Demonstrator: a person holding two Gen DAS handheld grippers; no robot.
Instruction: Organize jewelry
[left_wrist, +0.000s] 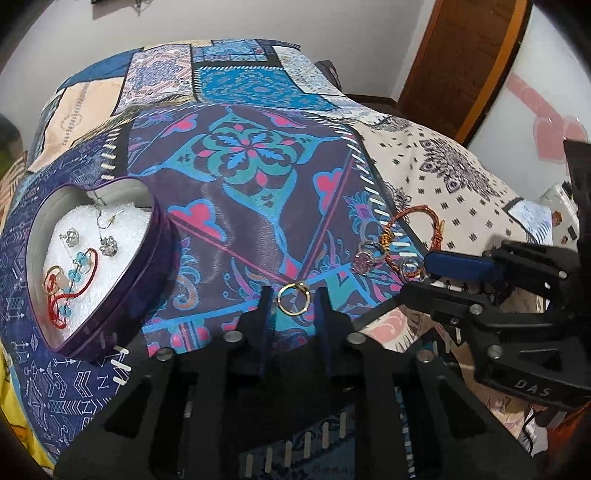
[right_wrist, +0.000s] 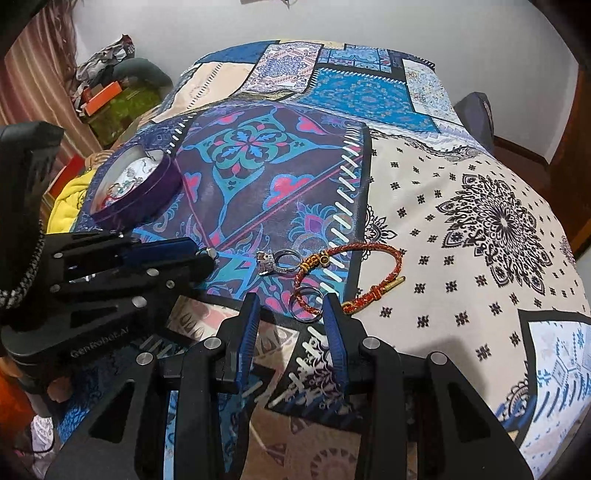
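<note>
I have the heart-shaped purple tin (left_wrist: 110, 258) as my landmark on the patchwork-print bed cover (left_wrist: 240, 206). From the left wrist view I see into it: white padding, silver earrings (left_wrist: 107, 245), a red cord with blue beads (left_wrist: 75, 273); how many pieces lie tangled there I cannot count. From the right wrist view the tin (right_wrist: 136, 192) is small and its contents are a blur.

My left tongs (left_wrist: 293, 295) are spread open, and a thin gold ring (left_wrist: 293, 298) lies flat on the cover between their tips, untouched, to the right of the tin. In the right view that ring (right_wrist: 207, 253) is mostly hidden behind the left tongs' blue pad.

Further right of the tin lie a silver ring with a purple stone (left_wrist: 364, 258), a red-and-gold braided bracelet (right_wrist: 354, 277) and a plain silver ring (right_wrist: 306, 306). So I count three loose rings and one bracelet. My right tongs (right_wrist: 291, 314) are open too, with the plain silver ring between their tips, against the right finger. In the left view this ring (left_wrist: 408, 267) is partly cut off by the right tongs.
</note>
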